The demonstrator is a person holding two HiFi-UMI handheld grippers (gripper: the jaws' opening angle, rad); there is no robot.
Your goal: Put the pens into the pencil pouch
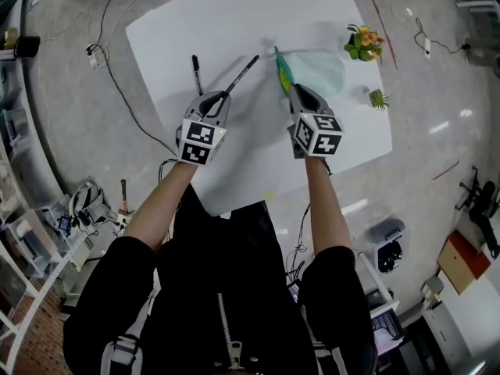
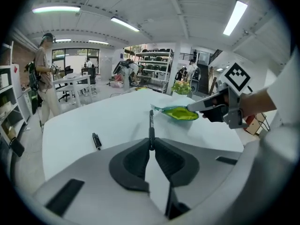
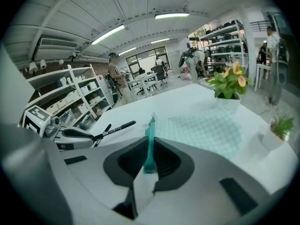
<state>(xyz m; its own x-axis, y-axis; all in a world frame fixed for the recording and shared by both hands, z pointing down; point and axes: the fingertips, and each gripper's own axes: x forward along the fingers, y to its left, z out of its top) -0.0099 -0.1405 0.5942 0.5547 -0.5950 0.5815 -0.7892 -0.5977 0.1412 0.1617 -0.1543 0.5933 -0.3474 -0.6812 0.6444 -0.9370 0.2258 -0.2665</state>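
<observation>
Two pens show. One black pen (image 1: 241,76) is clamped at its rear end between the nearly closed jaws of the left gripper (image 1: 223,97), so the pads hide that end. The second pen (image 1: 197,73) lies loose on the white table (image 1: 234,22), left of the clamped one. Whether the black pen's tip clears the tabletop cannot be told. The jaws of the right gripper (image 1: 291,92) pinch the teal edge (image 3: 150,142) of the mesh pencil pouch (image 1: 319,70), which lies on the table; the jaws cover part of that edge. Both forearms reach forward with the grippers slanting downward, and the black pen is aimed toward the pouch's lifted edge. A flowering pot plant (image 1: 364,43) stands just beyond the pouch.
</observation>
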